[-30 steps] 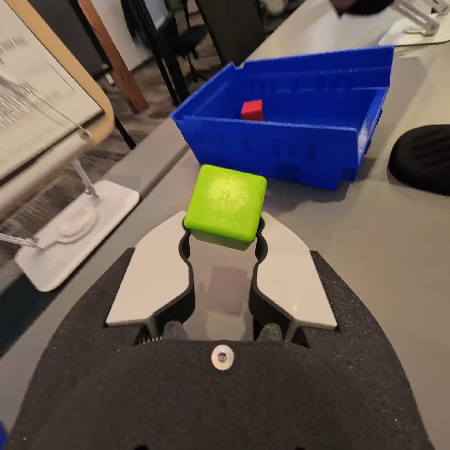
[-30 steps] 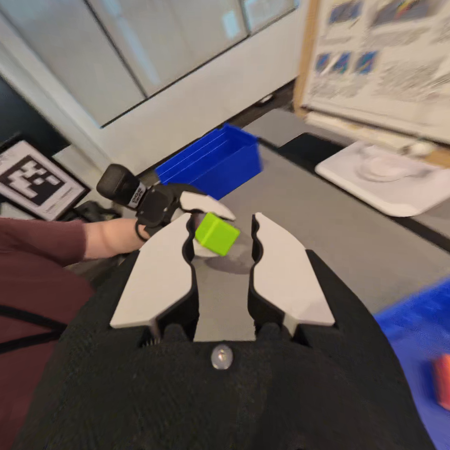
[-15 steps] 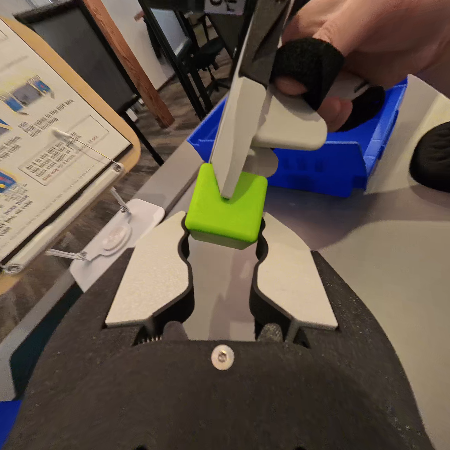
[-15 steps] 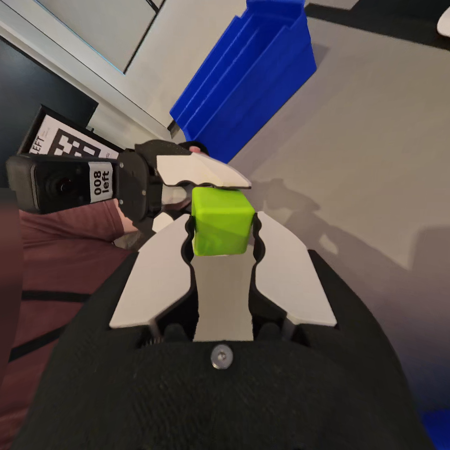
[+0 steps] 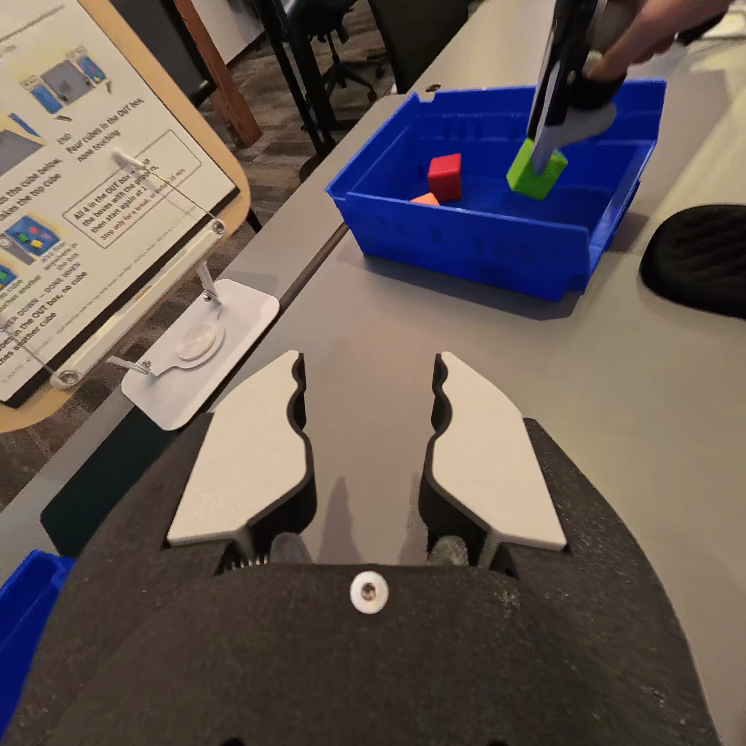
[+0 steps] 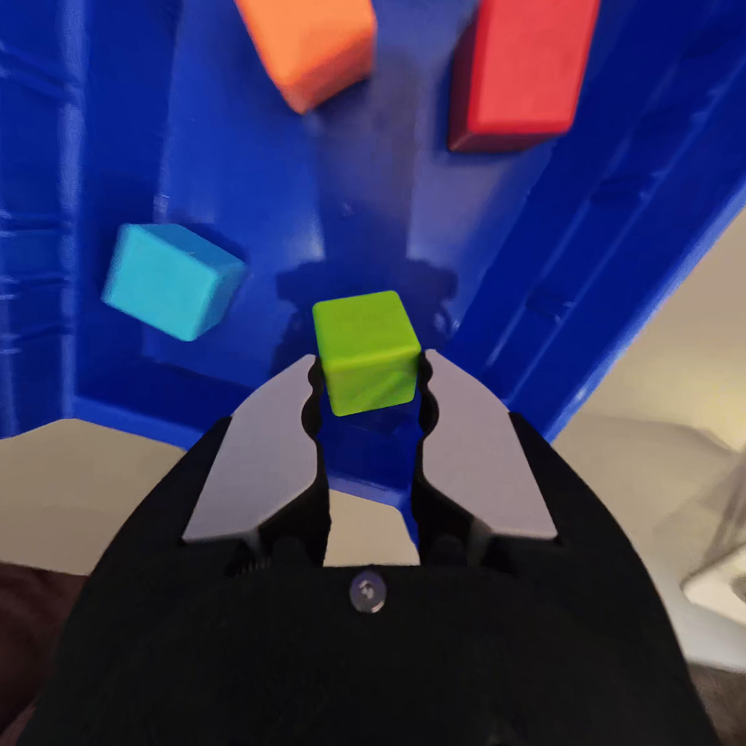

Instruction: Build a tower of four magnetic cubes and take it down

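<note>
My right gripper (image 6: 368,363) is shut on a green cube (image 6: 367,351) and holds it inside the blue bin (image 6: 121,383), above its floor. A red cube (image 6: 524,68), an orange cube (image 6: 319,44) and a light blue cube (image 6: 169,282) lie on the bin floor. In the left wrist view the same bin (image 5: 476,238) sits far across the grey table, with the green cube (image 5: 524,175), the red cube (image 5: 444,175) and the orange cube (image 5: 426,199) in it. My left gripper (image 5: 368,359) is open and empty above the table.
An instruction board (image 5: 80,181) on a white stand (image 5: 202,347) is at the left edge of the table. A black pad (image 5: 702,258) lies at the right. A second blue bin's corner (image 5: 24,597) shows at the lower left. A person's hand (image 5: 646,28) holds the right gripper. The gap from one gripper's tips to the other's is roughly 35 cm.
My left gripper let go of the green cube and opened. My right gripper took the cube and carried it away into the far blue bin.
</note>
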`<act>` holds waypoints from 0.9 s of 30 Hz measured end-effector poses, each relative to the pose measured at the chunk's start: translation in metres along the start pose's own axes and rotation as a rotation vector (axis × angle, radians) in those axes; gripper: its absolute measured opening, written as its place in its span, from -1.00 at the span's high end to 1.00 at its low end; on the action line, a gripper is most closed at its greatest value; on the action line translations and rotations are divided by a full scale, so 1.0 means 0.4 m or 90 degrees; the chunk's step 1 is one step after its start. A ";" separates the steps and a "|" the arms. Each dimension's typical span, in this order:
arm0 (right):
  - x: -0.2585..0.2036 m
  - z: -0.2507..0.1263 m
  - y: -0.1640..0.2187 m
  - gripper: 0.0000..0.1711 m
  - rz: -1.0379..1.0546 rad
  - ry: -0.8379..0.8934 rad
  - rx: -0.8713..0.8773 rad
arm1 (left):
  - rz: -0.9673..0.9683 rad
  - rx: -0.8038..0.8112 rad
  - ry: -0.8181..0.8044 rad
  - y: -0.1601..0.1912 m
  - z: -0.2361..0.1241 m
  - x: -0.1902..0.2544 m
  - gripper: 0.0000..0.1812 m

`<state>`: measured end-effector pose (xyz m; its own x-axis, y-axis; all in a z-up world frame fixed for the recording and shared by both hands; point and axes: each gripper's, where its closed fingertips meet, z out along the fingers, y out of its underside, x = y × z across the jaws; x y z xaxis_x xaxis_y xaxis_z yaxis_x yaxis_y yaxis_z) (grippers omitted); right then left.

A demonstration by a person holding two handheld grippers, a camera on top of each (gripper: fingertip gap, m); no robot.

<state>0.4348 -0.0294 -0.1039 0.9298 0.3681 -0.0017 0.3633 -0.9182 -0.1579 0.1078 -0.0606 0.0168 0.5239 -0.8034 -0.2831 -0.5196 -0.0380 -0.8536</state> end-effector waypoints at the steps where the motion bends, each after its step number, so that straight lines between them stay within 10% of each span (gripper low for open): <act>1: 0.023 0.013 0.017 0.46 0.005 0.028 -0.031 | -0.005 0.005 -0.003 -0.005 -0.010 -0.009 0.33; 9: 0.027 0.054 0.079 0.38 0.018 0.057 -0.153 | -0.002 -0.016 -0.055 0.004 -0.064 -0.075 0.32; 15: 0.103 -0.130 -0.007 0.39 0.036 0.137 0.131 | -0.010 -0.087 -0.267 0.053 -0.242 -0.283 0.25; 19: 0.196 -0.169 -0.041 0.39 0.121 0.120 0.286 | -0.124 -0.224 -0.424 0.220 -0.432 -0.449 0.22; 27: 0.215 0.013 -0.007 0.59 0.152 0.049 0.133 | -0.413 -0.407 -0.495 0.573 -0.646 -0.551 0.18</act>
<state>0.5134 0.0058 -0.1088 0.9920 0.1258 0.0104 0.1210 -0.9243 -0.3619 -0.3010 -0.0457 -0.0034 0.9657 0.0407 -0.2566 -0.1336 -0.7691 -0.6250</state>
